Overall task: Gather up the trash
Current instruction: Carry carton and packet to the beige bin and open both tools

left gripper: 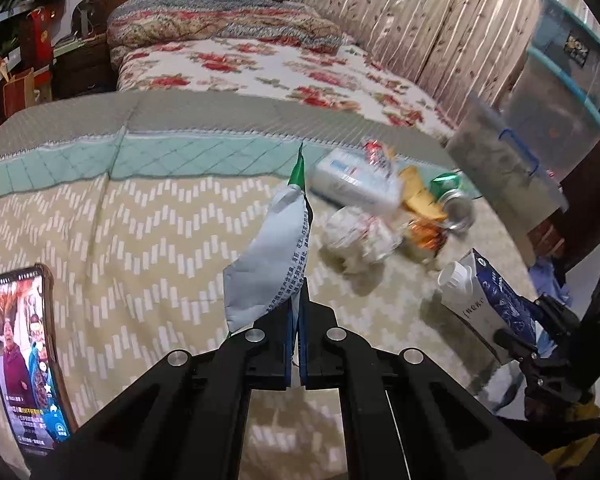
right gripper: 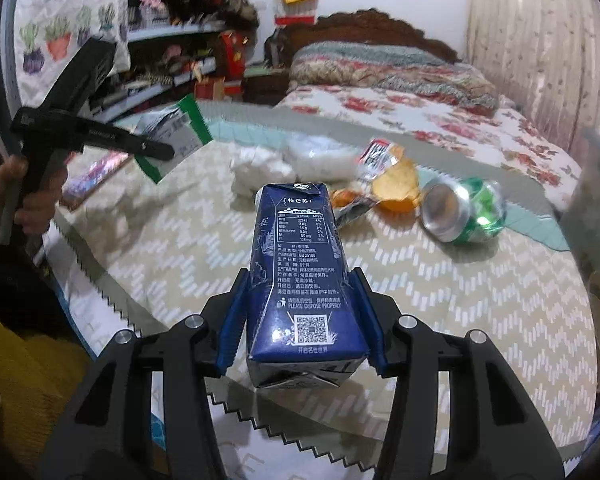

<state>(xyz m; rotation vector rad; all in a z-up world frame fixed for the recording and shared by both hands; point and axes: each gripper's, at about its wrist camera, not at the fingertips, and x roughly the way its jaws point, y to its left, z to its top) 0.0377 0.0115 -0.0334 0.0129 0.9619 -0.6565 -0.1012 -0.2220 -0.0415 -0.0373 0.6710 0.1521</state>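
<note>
Squarely between right gripper (right gripper: 302, 312): milk carton (right gripper: 300, 264)

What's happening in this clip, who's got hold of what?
A person is clearing trash off a quilted table with a handheld gripper in each hand. The left gripper is shut on a grey-and-green snack wrapper, lifted above the surface. The right gripper is shut on a dark blue milk carton. Still lying on the table are a green can, crumpled white paper and some orange snack packets. A phone is playing video at the edge.
</note>
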